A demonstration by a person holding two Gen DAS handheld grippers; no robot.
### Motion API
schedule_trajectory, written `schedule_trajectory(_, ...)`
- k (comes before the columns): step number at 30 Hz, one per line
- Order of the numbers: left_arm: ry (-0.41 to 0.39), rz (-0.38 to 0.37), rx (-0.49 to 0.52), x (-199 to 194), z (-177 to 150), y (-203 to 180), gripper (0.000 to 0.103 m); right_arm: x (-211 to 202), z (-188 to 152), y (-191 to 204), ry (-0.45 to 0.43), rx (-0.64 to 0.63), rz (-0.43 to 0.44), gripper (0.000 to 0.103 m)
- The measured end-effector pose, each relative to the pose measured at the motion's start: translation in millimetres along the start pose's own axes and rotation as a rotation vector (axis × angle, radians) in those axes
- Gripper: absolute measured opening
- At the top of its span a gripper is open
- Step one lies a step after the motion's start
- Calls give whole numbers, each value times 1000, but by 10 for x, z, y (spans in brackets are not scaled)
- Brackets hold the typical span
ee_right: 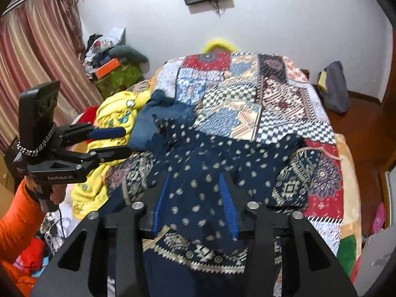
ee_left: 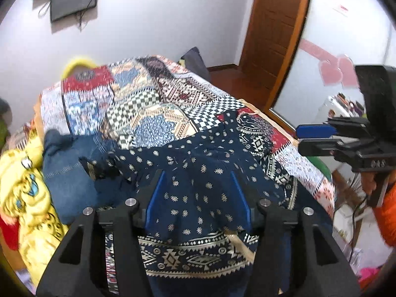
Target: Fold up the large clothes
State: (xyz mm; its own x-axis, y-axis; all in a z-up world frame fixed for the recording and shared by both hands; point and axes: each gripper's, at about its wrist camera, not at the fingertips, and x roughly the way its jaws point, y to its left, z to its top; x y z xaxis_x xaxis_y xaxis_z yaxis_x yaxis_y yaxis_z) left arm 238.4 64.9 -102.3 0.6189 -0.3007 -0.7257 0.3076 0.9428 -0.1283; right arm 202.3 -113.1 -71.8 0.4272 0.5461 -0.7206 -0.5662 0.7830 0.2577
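A large navy garment (ee_left: 198, 180) with small cream motifs and a patterned hem band lies spread on the patchwork bedspread (ee_left: 153, 104); it also shows in the right wrist view (ee_right: 210, 168). My left gripper (ee_left: 198, 180) is open above the garment, its blue-padded fingers (ee_left: 156, 195) standing wide apart and holding nothing. My right gripper (ee_right: 195, 193) is open above the same garment, empty. Each gripper also shows from the side in the other view, the right one (ee_left: 299, 138) and the left one (ee_right: 126, 141), both open.
Jeans (ee_left: 64, 173) and a yellow garment (ee_left: 29, 198) lie heaped at the bed's left side. A wooden door (ee_left: 274, 32) and wood floor are beyond the bed's right. A cluttered stand (ee_right: 111, 66) and curtain (ee_right: 37, 57) are at far left. Clothes lie on the floor.
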Motion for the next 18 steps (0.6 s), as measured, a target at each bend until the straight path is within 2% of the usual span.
schedule_trajectory(5, 114, 10, -26, 540, -149, 55, 53, 405, -66, -139, 85, 35, -19, 39)
schedule_trajectory(8, 203, 31, -39, 897, -348, 104, 53, 821, -228, -283, 188, 65, -55, 39)
schedule_trajectory(12, 312, 75, -43, 1303, -691, 212, 53, 1279, -534, -538, 334, 150, -41, 39)
schedule_trajectory(14, 277, 73, -26, 1284, -806, 232, 53, 1375, -650, -640, 362, 195, -20, 39)
schedule_trajectory(16, 273, 70, -10, 1203, -864, 233, 54, 1339, -678, -706, 339, 221, 11, 39)
schedule_trajectory(18, 269, 30, -18, 1099, -876, 275, 54, 1273, -639, -762, 340, 248, 23, 39)
